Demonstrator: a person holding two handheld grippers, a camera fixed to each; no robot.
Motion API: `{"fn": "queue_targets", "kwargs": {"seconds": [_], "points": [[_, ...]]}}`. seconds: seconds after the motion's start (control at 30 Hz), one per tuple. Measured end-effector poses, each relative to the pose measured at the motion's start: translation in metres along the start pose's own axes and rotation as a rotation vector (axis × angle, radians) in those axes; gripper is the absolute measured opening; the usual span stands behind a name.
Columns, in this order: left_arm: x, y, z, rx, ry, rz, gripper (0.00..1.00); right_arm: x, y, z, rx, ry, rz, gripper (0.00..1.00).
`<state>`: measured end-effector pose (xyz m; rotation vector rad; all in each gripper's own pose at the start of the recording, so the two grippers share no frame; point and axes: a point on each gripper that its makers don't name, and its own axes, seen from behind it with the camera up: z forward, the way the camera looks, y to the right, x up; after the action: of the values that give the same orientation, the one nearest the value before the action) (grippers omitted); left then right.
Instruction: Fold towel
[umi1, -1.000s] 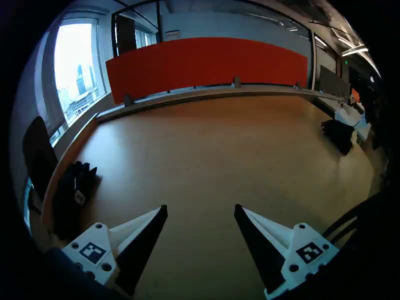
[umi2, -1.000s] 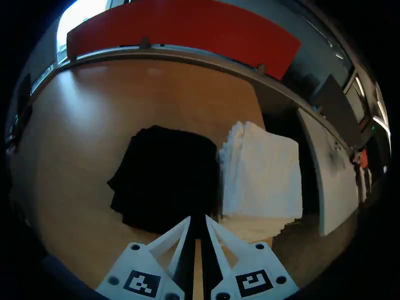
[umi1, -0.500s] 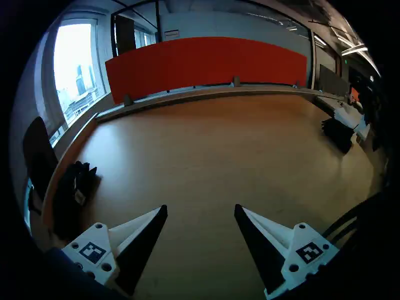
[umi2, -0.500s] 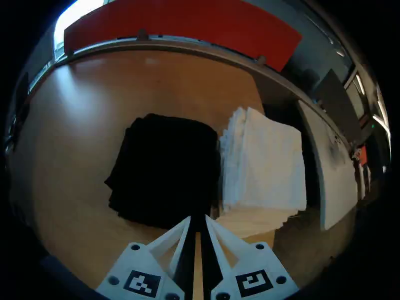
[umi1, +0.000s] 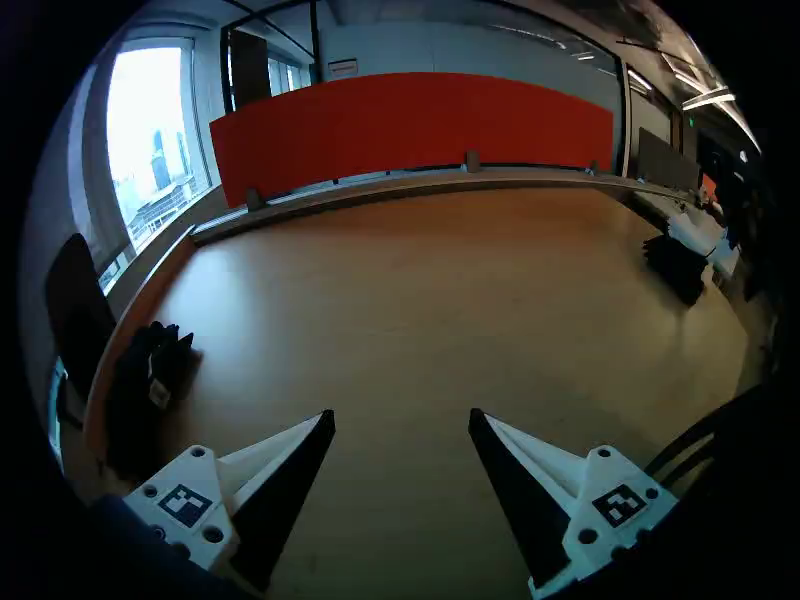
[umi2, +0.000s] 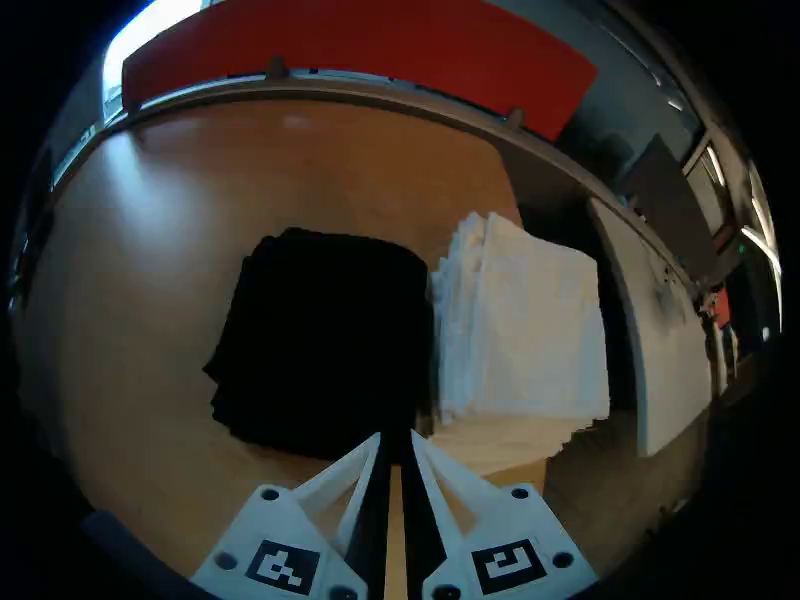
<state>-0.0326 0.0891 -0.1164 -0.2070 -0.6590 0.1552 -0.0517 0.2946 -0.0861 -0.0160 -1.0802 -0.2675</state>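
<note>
Jaws closed, right gripper (umi2: 397, 438) faces square-folded black towels (umi2: 325, 340) and white towels (umi2: 520, 330); left gripper (umi1: 400, 415) jaws spread.

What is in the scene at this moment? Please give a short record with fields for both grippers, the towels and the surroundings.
left gripper: open, empty, over the wooden table
right gripper: shut, holding nothing
black towel stack: folded, just ahead of the right gripper
white towel stack: folded, close beside the black one, at its right in the right gripper view
background: red partition along the table's far edge
</note>
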Motion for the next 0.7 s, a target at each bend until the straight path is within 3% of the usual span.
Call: {"fn": "queue_targets", "kwargs": {"seconds": [0.07, 0.2, 0.6, 0.7], "points": [[0.000, -0.001, 0.000, 0.001, 0.000, 0.000, 1.00, 0.000, -0.001, 0.000, -0.001, -0.001, 0.002, 0.08], [0.000, -0.001, 0.001, 0.001, 0.001, -0.001, 1.00, -0.002, -0.003, 0.000, 0.001, -0.001, 0.003, 0.20], [0.002, 0.000, 0.002, -0.004, 0.005, -0.002, 1.00, 0.000, -0.020, -0.004, 0.020, 0.038, 0.008, 0.93], [0.002, 0.000, 0.002, -0.004, 0.006, -0.003, 1.00, 0.000, -0.022, -0.005, 0.023, 0.041, 0.007, 0.94]]}}
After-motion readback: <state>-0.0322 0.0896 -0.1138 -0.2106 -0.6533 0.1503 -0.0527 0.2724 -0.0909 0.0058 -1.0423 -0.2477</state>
